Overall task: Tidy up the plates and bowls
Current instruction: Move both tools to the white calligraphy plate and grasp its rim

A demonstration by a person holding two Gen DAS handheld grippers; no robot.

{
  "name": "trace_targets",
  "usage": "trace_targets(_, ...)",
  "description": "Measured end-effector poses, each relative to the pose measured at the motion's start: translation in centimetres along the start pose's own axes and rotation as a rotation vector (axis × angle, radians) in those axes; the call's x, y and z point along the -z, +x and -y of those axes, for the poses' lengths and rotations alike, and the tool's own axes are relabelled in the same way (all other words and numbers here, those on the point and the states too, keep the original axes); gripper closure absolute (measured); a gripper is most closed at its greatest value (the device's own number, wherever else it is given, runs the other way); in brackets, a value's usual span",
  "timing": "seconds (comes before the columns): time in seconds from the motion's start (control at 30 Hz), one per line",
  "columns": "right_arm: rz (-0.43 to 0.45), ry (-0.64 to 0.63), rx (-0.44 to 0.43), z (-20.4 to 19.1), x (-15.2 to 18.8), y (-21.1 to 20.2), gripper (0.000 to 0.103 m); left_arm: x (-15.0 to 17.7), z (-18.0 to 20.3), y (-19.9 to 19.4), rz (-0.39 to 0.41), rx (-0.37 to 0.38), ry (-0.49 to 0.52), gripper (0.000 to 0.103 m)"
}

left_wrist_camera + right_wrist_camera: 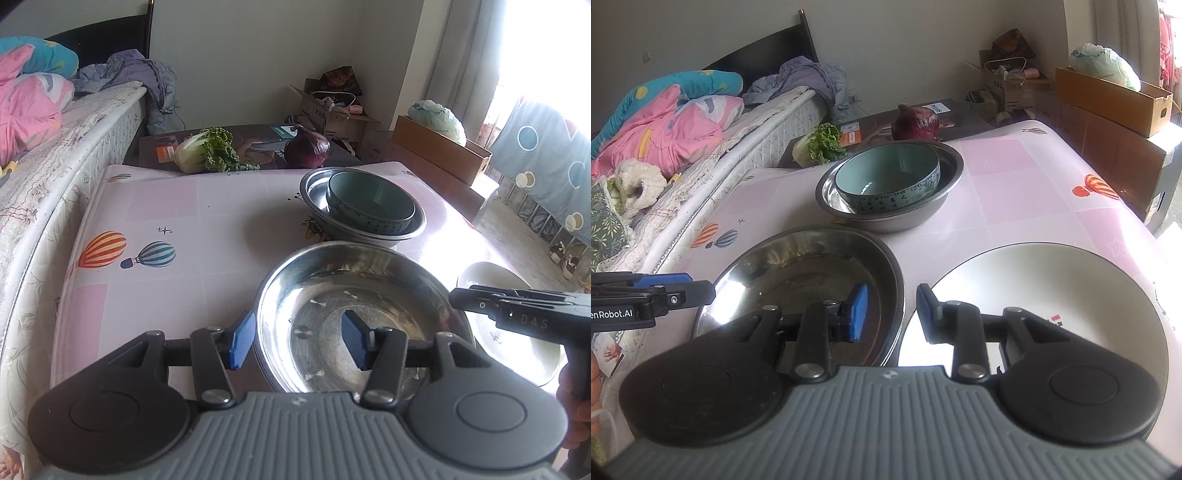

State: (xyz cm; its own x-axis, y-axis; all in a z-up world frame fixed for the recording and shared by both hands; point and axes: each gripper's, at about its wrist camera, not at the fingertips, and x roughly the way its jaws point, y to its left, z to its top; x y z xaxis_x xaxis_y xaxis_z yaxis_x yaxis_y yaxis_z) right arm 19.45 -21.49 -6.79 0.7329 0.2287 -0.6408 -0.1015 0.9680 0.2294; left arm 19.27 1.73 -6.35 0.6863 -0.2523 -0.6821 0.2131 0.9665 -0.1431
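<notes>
- the left gripper (299, 341) sits nearest its camera, jaws parted about halfway and straddling the near left rim of the steel bowl (364, 321); one blue pad is outside the wall, the other inside the basin, and neither looks pressed on the metal, so it holds nothing.
- the right gripper (893, 314) has a narrower gap and straddles the right rim of the same steel bowl (809, 269); its left pad is inside the basin, its right pad outside, over the edge of the white plate (1067, 295). the pads do not look closed on the rim.
- the steel bowl rests on the pink tablecloth (177, 206), empty, with the white plate (491, 280) just beside it on the right, their rims close or touching.
- farther back on the table stands a second steel bowl (916, 218) with a teal ceramic bowl (890, 173) sitting inside it, leaning towards one side.
- beyond the table's far edge lie a leafy cabbage (207, 149) and a red onion (306, 147) on a dark box.
- a bed with pink bedding (657, 129) runs along the left.
</notes>
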Motion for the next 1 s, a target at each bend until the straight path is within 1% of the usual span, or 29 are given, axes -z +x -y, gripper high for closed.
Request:
trace_targets(0.1,0.027,0.02,-0.024,0.5,0.0,-1.2,0.07,0.0,0.0,-0.7,0.011,-0.011,-0.003,0.042)
trace_targets(0.17,0.046,0.037,-0.036,1.0,0.2,-2.3,0.065,0.1,0.2,-1.2,0.016,-0.016,-0.007,0.039)
trace_targets(0.23,0.064,0.057,-0.039,1.8,0.5,-3.7,0.062,0.2,0.4,-1.8,0.019,-0.02,-0.008,0.036)
trace_targets(0.3,0.079,0.079,-0.042,2.6,1.0,-5.0,0.062,0.5,0.8,-2.5,0.019,-0.022,-0.007,0.033)
trace_targets(0.43,0.108,0.15,-0.043,5.4,2.6,-8.0,0.061,1.0,2.3,-3.7,0.008,-0.012,0.002,0.03)
trace_targets(0.57,0.138,0.217,-0.036,8.8,4.6,-10.9,0.06,2.0,5.0,-4.7,-0.006,0.029,0.032,0.029)
trace_targets(0.73,0.153,0.291,-0.044,13.7,7.2,-13.6,0.06,3.8,10.0,-5.2,-0.038,0.117,0.076,0.028)
trace_targets(0.9,0.135,0.331,-0.097,18.6,9.6,-15.2,0.06,5.8,14.8,-3.4,-0.062,0.171,0.114,0.028)
trace_targets(1.0,0.125,0.337,-0.133,21.3,10.0,-15.5,0.06,6.5,16.1,-1.6,-0.076,0.203,0.067,0.031)
